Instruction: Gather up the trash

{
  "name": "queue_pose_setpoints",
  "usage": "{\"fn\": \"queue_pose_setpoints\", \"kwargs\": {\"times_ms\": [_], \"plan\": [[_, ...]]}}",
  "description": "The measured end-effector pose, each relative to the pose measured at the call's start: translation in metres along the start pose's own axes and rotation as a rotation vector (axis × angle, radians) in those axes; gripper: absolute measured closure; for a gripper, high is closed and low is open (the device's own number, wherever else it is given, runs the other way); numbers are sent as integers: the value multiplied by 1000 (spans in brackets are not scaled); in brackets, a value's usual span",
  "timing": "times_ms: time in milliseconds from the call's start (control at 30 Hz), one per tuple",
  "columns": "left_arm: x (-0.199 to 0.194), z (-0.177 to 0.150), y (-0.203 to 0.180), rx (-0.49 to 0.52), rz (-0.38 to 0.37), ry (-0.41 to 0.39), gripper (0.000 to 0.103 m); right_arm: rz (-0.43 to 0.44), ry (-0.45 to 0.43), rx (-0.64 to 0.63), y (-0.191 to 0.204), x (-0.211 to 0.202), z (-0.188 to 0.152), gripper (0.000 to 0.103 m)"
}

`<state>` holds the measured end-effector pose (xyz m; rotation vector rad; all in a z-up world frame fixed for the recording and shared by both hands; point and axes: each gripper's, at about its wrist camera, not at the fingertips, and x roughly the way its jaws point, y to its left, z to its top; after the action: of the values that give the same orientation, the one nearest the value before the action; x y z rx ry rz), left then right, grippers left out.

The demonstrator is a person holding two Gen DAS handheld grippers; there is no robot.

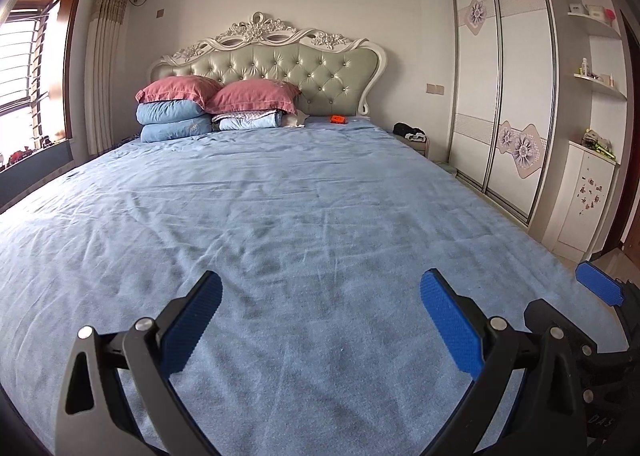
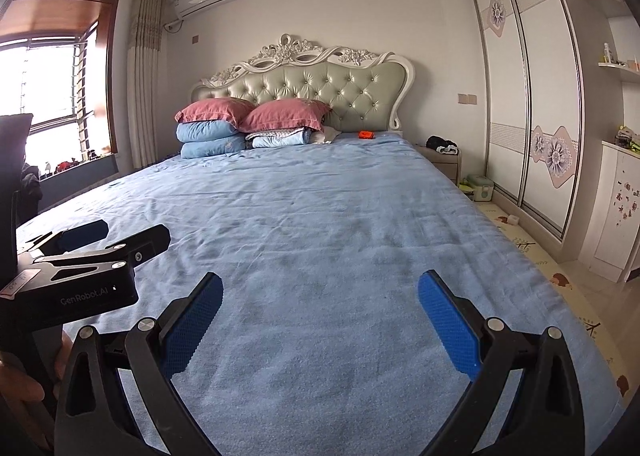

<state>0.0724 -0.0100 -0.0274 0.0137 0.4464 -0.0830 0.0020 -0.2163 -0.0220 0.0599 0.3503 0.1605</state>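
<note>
A small orange-red packet (image 1: 338, 119) (image 2: 365, 134) lies on the blue bedsheet (image 1: 280, 216) (image 2: 320, 216) far off, near the headboard. My left gripper (image 1: 320, 288) hovers open over the foot of the bed, nothing between its blue pads. My right gripper (image 2: 320, 288) is open beside it, also empty. In the right wrist view the left gripper's body (image 2: 80, 280) shows at the left, with a hand (image 2: 20, 388) below it. The right gripper's blue fingertip (image 1: 598, 283) shows at the right edge of the left wrist view.
Red pillows (image 1: 224, 94) and folded blue quilts (image 1: 176, 120) are stacked at the headboard (image 1: 280, 68). A nightstand with dark clothes (image 2: 442, 148) stands right of the bed. A green box (image 2: 480, 187) sits on the floor mat by the wardrobe (image 2: 528, 96). A window (image 2: 48, 96) is at the left.
</note>
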Motion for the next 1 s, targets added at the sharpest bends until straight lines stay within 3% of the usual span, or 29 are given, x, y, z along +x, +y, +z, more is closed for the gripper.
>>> {"fn": "queue_pose_setpoints", "kwargs": {"times_ms": [1000], "plan": [[-4,4,7,-28,5,-13,4,6,-2,-6,0,-4,3,8]]}}
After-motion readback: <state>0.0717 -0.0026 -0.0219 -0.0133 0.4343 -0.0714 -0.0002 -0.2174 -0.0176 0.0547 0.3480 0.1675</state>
